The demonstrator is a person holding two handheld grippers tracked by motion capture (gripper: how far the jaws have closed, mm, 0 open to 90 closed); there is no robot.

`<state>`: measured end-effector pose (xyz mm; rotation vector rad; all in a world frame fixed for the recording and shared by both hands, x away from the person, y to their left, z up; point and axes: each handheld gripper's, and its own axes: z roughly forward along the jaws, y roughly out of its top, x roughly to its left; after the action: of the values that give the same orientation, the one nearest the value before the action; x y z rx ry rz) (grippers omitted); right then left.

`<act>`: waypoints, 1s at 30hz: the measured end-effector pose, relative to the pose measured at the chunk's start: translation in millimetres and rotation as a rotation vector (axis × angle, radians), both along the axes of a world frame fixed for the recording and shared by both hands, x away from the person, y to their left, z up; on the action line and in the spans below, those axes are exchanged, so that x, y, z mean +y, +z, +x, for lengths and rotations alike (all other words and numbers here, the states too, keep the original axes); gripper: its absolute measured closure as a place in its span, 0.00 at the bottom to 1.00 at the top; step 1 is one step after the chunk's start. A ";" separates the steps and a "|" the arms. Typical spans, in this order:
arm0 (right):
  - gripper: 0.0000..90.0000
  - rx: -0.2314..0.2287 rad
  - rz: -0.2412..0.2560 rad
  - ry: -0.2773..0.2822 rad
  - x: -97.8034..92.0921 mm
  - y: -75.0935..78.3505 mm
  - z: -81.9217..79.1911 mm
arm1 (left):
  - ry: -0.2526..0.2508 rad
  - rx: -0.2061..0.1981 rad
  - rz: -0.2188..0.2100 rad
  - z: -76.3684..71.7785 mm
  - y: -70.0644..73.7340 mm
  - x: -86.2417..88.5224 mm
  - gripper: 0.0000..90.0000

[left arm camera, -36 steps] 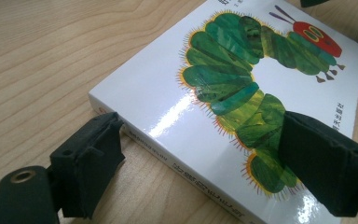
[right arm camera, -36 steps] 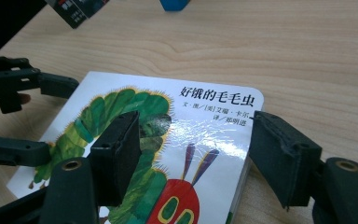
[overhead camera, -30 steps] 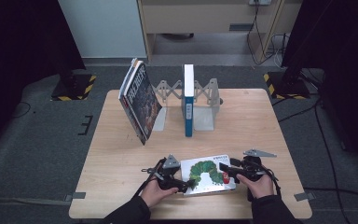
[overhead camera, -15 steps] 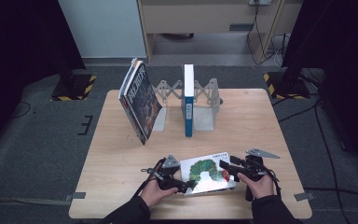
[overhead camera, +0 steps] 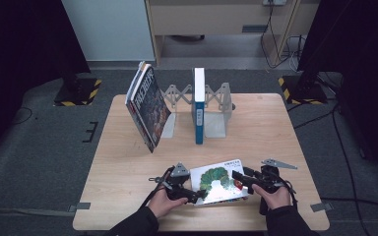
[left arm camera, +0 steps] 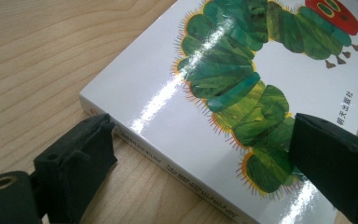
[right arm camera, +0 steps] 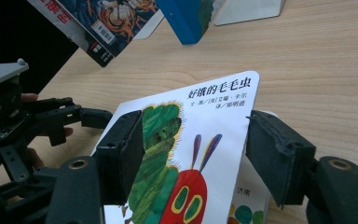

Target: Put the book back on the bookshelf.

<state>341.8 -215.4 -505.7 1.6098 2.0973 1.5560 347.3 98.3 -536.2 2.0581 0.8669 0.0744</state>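
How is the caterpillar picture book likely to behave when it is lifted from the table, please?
The caterpillar book has a glossy cover that throws glare, so it may slip between the pads. In the right gripper view the cover has lifted off the pages beneath, so it could fall open. It looks thin and probably light, though it may sag if held by one edge.
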 end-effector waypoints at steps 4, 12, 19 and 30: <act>0.39 0.026 -0.039 0.016 0.8 -3.8 0.3 | -0.006 -0.003 0.011 -0.2 0.2 -0.5 0.06; 0.39 0.019 -0.012 0.018 -0.5 -2.7 -1.6 | -0.009 -0.001 0.009 -0.1 0.1 -0.5 0.05; 0.40 0.071 0.012 0.019 -2.2 -3.3 -2.4 | -0.008 0.003 0.007 -0.2 0.1 -0.4 0.04; 0.43 0.105 -0.025 0.088 8.3 -8.0 6.1 | -0.004 0.006 -0.002 -0.2 -0.2 -0.6 0.04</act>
<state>347.9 -207.1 -513.7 1.6466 2.2607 1.4939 347.1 97.7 -536.3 2.0595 0.8657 0.0658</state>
